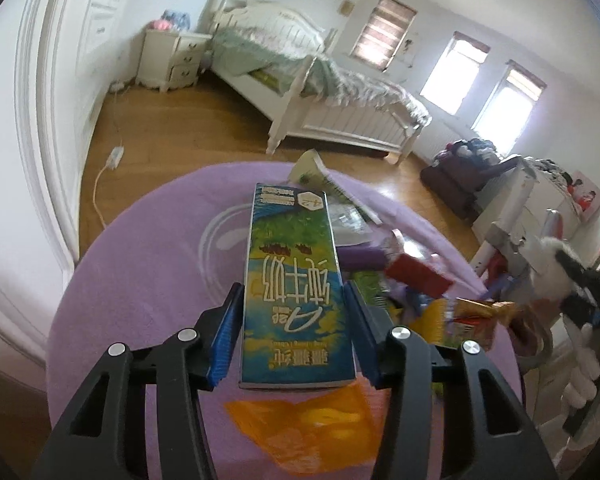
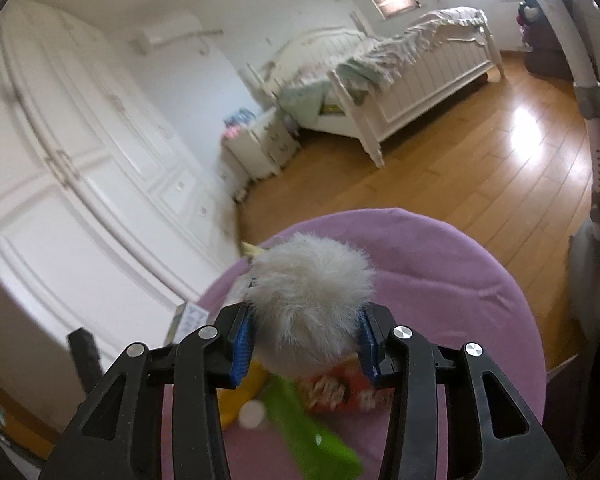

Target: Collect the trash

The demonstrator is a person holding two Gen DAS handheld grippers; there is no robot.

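My left gripper (image 1: 294,312) is shut on a tall blue-green-yellow milk carton (image 1: 294,280), held lengthwise above a round purple-covered table (image 1: 140,280). An orange plastic wrapper (image 1: 304,428) lies just below the carton. Mixed litter sits to the right: a red packet (image 1: 418,276), a gold wrapper (image 1: 484,310) and a purple pack (image 1: 360,258). My right gripper (image 2: 306,338) is shut on a fluffy white ball of fur (image 2: 312,292), lifted over the same table (image 2: 440,280). Under it lie a green wrapper (image 2: 308,428) and a red printed packet (image 2: 340,392). The right gripper with the fur also shows at the left wrist view's right edge (image 1: 556,264).
A white bed (image 1: 320,92) stands across the wooden floor (image 1: 172,132), with a white nightstand (image 1: 172,60) beside it. White wardrobe doors (image 2: 80,160) line the left wall. A power strip and cable (image 1: 114,158) lie on the floor. Clothes and boxes (image 1: 500,176) pile up at right.
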